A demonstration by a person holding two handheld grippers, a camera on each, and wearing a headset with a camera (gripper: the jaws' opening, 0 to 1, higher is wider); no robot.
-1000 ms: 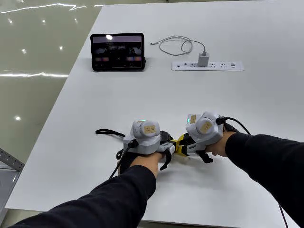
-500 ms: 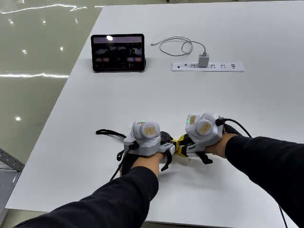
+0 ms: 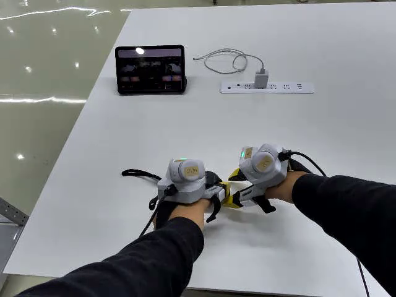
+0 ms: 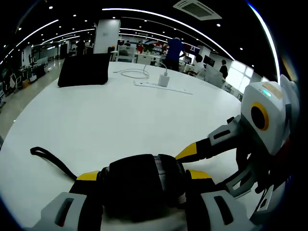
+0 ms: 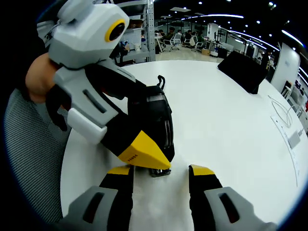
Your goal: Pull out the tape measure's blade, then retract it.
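Plainly, neither half of the task is judged done. The tape measure [image 4: 142,185] is held low over the near part of the white table [image 3: 322,124], with its black case clamped between the jaws of the left gripper [image 4: 144,175]. No length of blade is seen outside the case.

In the right gripper view, the small metal hook [image 5: 159,172] at the mouth of the case is seen between the yellow tips of the right gripper [image 5: 161,171]. Its jaws stand apart with a gap on either side of the hook, and nothing is gripped by it. So 2 steps are left: the blade is to be drawn out, then let back in. The hook would first have to be pinched.

The case's black wrist strap [image 3: 139,174] is laid on the table to the left, away from the likely line of pull. At the far end, well apart, a dark tablet [image 3: 150,68], a power strip [image 3: 266,88] and a plugged charger [image 3: 262,79] with its looped cable [image 3: 226,59] are seen. No obstacle is judged to lie on the right-hand side, where the blade would be drawn.
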